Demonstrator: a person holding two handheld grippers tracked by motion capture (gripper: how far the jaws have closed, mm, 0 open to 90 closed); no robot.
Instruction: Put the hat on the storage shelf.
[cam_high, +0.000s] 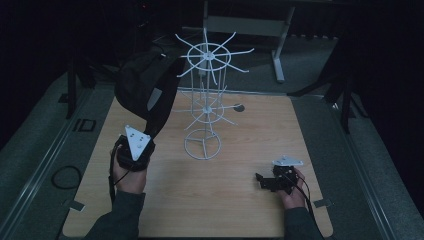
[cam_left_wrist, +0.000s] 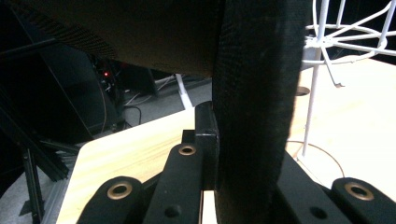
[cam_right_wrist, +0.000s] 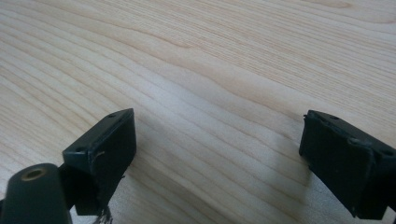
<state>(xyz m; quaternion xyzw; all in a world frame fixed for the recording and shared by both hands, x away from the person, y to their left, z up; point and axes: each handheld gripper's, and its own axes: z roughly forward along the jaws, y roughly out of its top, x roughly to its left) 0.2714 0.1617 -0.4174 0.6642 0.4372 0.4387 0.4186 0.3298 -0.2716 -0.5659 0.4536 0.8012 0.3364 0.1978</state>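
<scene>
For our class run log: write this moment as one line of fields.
left claw: shut on black bag strap, bag lifted by white wire rack | right claw: open, low over wooden table

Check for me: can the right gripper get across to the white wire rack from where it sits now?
Probably yes. The right gripper rests open at the table's near right, with bare wood between it and the wire rack. The black bag, clamped in the left gripper, hangs on the rack's far-left side.
</scene>
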